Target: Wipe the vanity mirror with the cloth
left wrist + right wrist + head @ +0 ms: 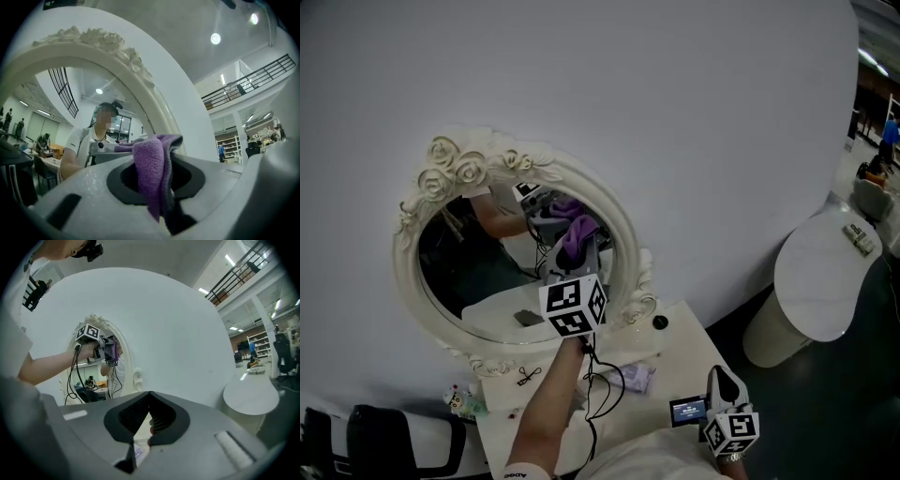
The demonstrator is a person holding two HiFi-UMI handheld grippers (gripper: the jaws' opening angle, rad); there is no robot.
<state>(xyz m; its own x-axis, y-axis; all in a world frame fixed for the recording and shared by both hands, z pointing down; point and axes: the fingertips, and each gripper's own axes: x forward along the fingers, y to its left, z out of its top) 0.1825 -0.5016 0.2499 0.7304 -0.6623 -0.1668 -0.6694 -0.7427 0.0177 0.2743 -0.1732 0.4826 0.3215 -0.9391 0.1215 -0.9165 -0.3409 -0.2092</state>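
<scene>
Hanging low over the white worktop, the right gripper has its jaws closed together with nothing between them. Farther out, the left gripper is clamped on the purple cloth, which drapes from its tips up at the glass of the oval mirror, near the right edge.

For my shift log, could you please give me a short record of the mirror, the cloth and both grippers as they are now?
mirror: oval, cream rose-carved frame, upright on the white table against the wall
cloth: purple, pinched in the left gripper, at the glass
left gripper: raised at the mirror's right part, shut on the cloth
right gripper: held low by the table's near corner, shut, empty
</scene>
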